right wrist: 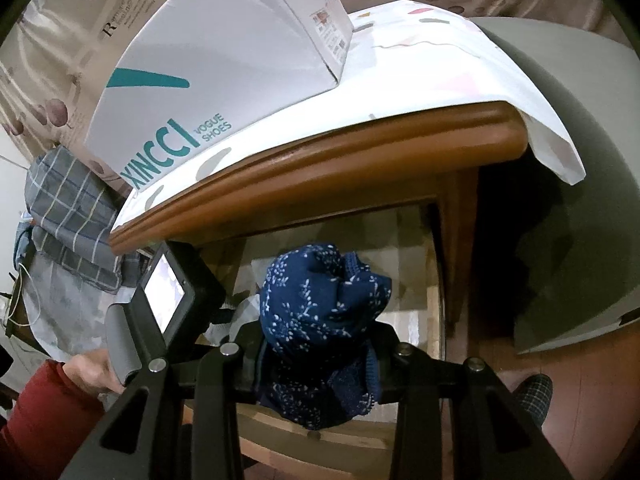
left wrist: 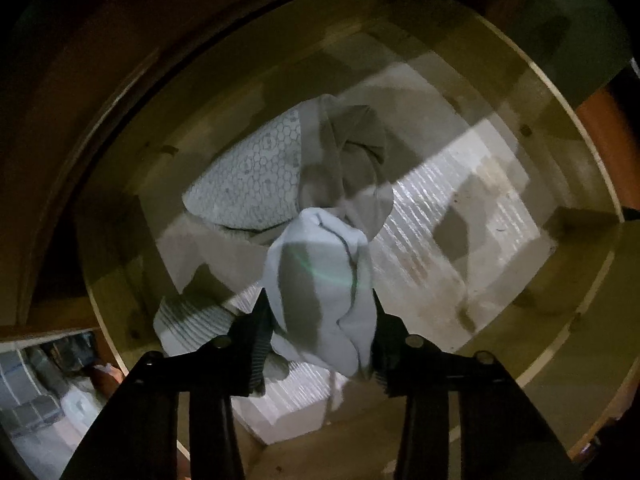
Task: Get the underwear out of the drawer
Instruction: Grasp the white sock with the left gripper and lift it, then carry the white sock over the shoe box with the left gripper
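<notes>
Left gripper [left wrist: 320,320] is clamped on a pale grey pair [left wrist: 324,292] down inside the drawer [left wrist: 540,92] ready to lift, while the right gripper [right wrist: 316,364] grips the navy floral pair [right wrist: 320,320] above it, keeping clear.

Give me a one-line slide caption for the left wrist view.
Left gripper, jaws shut on a pale grey garment, inside the wooden drawer beside a honeycomb-print piece.
</notes>
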Action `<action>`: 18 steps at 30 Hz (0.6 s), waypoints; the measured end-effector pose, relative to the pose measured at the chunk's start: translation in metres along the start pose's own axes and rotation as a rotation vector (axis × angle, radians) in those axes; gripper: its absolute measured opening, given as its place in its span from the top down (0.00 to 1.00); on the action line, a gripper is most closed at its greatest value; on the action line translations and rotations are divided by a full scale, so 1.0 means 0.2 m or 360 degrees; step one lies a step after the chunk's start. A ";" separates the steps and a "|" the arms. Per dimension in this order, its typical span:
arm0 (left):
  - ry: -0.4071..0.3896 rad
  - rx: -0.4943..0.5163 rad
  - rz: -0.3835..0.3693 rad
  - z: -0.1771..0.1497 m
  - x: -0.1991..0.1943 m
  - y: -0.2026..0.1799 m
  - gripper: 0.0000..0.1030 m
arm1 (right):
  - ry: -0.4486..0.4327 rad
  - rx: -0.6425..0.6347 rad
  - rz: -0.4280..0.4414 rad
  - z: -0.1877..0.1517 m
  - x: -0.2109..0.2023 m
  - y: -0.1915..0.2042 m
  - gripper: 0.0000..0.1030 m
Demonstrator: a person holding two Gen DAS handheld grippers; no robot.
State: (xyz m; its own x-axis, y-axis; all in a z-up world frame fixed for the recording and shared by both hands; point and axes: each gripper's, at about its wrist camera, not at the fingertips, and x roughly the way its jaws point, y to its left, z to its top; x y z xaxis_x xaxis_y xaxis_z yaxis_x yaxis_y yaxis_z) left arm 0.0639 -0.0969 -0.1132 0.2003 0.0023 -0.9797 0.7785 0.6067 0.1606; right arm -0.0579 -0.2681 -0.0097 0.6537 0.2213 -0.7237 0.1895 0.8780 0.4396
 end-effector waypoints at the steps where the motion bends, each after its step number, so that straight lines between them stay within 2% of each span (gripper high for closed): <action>1: -0.0010 -0.0025 -0.0010 -0.01 -0.01 0.01 0.64 | -0.0001 -0.0005 -0.0002 0.00 0.00 0.00 0.65; 4: -0.0034 -0.0071 -0.0033 -0.03 -0.06 0.03 0.65 | 0.0005 -0.0005 0.0003 0.00 0.00 0.00 0.65; 7: -0.0062 -0.0094 0.0009 -0.07 -0.12 0.03 0.65 | 0.0013 -0.0015 0.0000 0.01 0.00 0.00 0.65; 10: -0.0104 -0.0167 -0.0006 -0.11 -0.20 0.00 0.65 | 0.0018 -0.0043 -0.0023 0.00 0.01 0.01 0.65; 18: -0.0213 -0.0282 0.0046 -0.21 -0.40 0.01 0.65 | 0.0019 -0.0099 -0.0112 -0.02 0.01 0.02 0.65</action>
State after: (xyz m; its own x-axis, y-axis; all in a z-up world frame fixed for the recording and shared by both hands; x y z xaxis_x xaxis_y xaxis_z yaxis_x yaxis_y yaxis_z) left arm 0.0244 -0.0619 -0.0385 0.3074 -0.0766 -0.9485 0.6568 0.7383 0.1533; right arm -0.0585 -0.2620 -0.0116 0.6317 0.1626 -0.7580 0.1886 0.9161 0.3537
